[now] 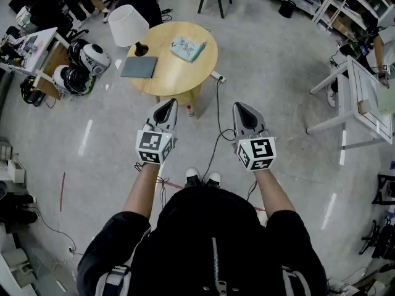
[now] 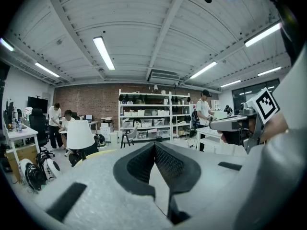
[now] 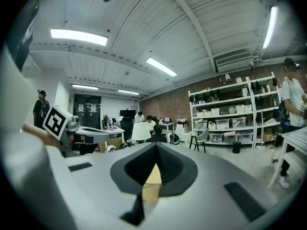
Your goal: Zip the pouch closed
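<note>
The near and right parts of the round surface point(image 1: 185, 80) lie bare, open to a reach from this side; on its far left a white lamp point(image 1: 128, 24) stands tall, with a flat grey pad point(image 1: 139, 66) just near of it; the pouch point(image 1: 187, 48) has clear room all round; a cable point(image 1: 217, 110) trails over the floor below; a white frame table point(image 1: 355, 97) closes the right, well apart.

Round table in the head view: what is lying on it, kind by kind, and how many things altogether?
On the round table:
lamp: 1
pouch: 1
flat grey slab, perhaps a closed laptop: 1
Total: 3
</note>
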A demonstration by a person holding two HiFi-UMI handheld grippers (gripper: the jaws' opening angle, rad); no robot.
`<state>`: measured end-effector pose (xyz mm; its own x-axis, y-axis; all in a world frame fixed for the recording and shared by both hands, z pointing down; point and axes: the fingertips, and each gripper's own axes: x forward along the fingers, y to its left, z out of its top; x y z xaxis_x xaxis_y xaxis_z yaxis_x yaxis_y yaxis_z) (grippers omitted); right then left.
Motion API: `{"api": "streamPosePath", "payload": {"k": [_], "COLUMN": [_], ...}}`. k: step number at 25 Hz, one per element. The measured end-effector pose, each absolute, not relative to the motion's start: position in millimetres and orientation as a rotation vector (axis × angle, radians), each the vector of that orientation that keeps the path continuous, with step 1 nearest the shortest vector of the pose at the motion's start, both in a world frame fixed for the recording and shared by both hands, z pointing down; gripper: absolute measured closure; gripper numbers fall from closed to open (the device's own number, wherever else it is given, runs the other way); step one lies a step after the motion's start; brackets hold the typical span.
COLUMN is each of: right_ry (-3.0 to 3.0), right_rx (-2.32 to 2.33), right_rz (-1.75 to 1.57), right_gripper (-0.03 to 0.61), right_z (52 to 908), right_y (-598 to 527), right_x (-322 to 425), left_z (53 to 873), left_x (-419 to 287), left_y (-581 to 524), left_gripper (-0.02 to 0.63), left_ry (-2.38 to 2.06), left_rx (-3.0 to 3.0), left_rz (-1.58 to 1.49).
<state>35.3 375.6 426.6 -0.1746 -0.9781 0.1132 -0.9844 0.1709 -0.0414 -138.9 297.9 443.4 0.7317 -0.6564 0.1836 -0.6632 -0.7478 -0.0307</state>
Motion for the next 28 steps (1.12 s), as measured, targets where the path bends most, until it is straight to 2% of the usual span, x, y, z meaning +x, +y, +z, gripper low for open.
{"api": "streamPosePath", "payload": {"k": [20, 28], "right_ry": [-2.502, -2.516], "right_rx": [1.813, 1.773], "right_rz": [0.268, 0.255], "right_gripper": [0.574, 0.574], "right_z": [437.4, 433.6], "right_y": [390.7, 367.9], "right_x": [30.2, 34.4], "left_z": [431.8, 428.2], "left_x": [-140.7, -129.9], "left_y": [324.1, 301.8], "left_gripper": [0.606, 0.606], "left_ry": [-1.259, -1.275], "left_rx": [2.865, 2.852], "left_rz": [0.268, 0.235]}}
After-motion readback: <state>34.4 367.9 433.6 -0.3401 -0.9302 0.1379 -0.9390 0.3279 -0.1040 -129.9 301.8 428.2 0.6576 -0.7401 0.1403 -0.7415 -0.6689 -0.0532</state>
